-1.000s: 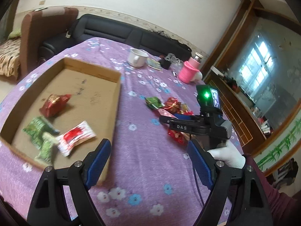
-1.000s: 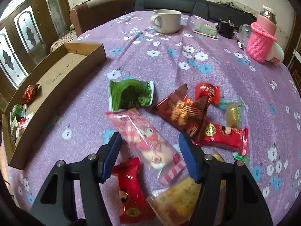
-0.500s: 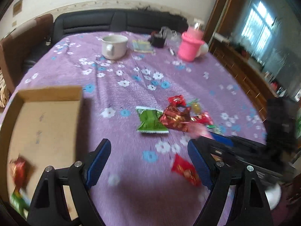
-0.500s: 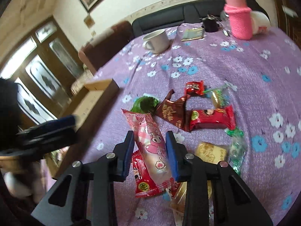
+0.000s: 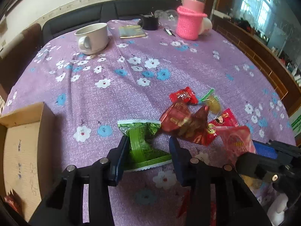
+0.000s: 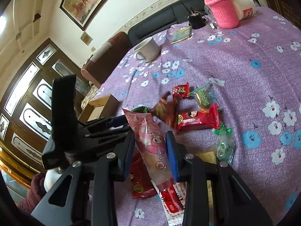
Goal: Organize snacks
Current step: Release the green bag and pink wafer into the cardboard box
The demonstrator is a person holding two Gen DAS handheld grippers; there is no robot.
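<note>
My left gripper (image 5: pixel 148 148) is shut on a green snack packet (image 5: pixel 143 141) that rests on the purple flowered tablecloth. My right gripper (image 6: pixel 150 143) is shut on a long pink cartoon snack packet (image 6: pixel 150 141) and holds it lifted above the pile; it shows blurred at the right of the left wrist view (image 5: pixel 235 141). Loose snacks lie beyond: a dark red bag (image 5: pixel 182 124), a small red candy (image 5: pixel 183 97), a red packet (image 6: pixel 197 118), a yellow sweet (image 5: pixel 212 102). The cardboard box (image 5: pixel 22 150) stands at the left.
A white mug (image 5: pixel 93 37), a small booklet (image 5: pixel 131 32), a black object (image 5: pixel 149 22) and a pink knitted bottle (image 5: pixel 190 24) stand at the table's far side. More packets lie under my right gripper (image 6: pixel 141 180). A sofa runs behind the table.
My left gripper swung from the box to the snack pile and closed on the green packet. My right gripper closed on the pink packet and lifted it.
</note>
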